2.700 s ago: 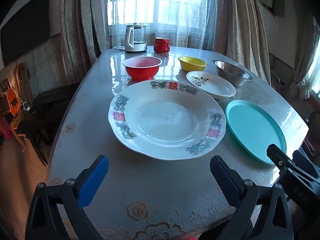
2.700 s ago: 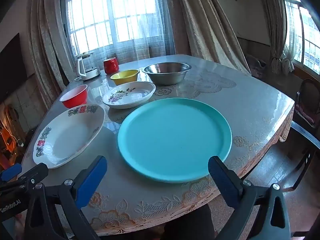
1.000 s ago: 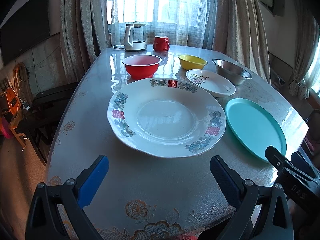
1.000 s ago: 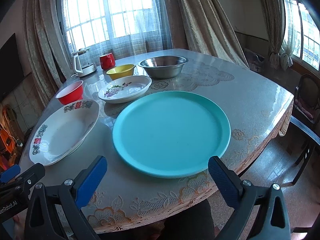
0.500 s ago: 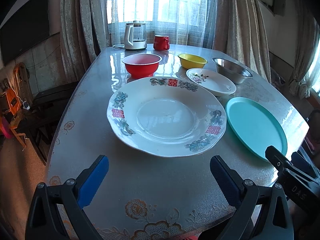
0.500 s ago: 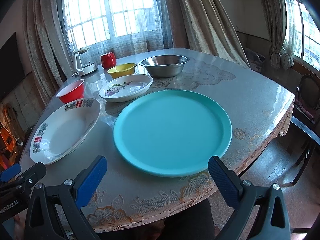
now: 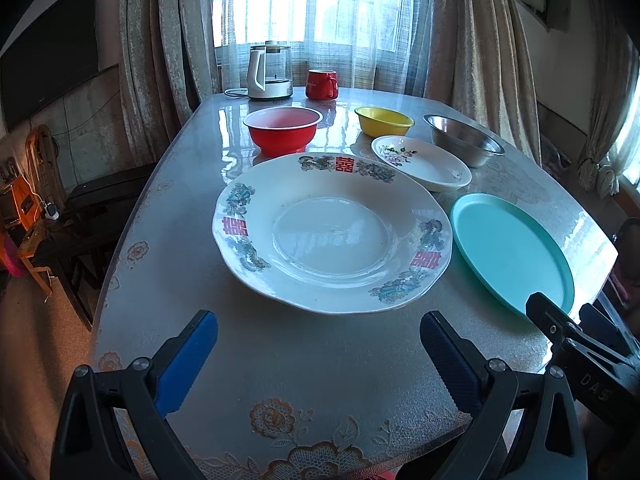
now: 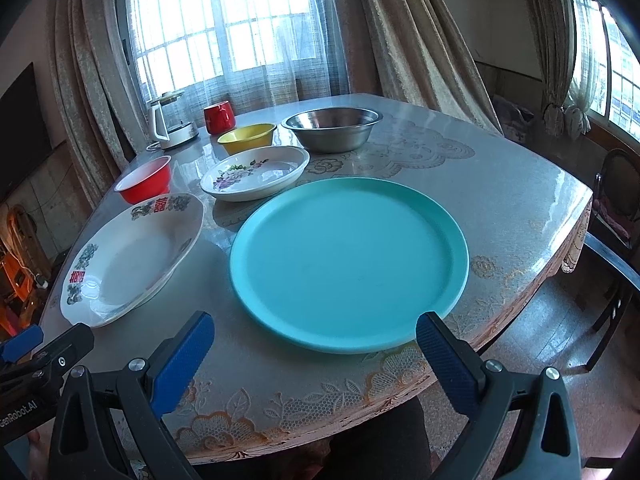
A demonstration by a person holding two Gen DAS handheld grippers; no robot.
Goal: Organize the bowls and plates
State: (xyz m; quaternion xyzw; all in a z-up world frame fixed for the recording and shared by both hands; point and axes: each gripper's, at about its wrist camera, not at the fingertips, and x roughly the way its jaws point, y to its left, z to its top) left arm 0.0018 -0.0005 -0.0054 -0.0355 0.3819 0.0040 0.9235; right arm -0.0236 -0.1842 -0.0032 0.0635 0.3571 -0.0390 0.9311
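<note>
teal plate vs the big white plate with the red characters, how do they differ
The teal plate is one plain colour; the big white plate has red characters and blue-green floral motifs round its rim. The teal plate is flat and shallow with a low lip and a smooth round edge; the white plate dips to a deeper centre and has a wavy edge. Both lie empty, side by side on the table, ungripped.

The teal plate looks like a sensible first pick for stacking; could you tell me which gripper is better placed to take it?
Probably the right gripper: open, with the teal plate centred directly ahead. The left gripper, also open, faces the large white plate instead.
</note>
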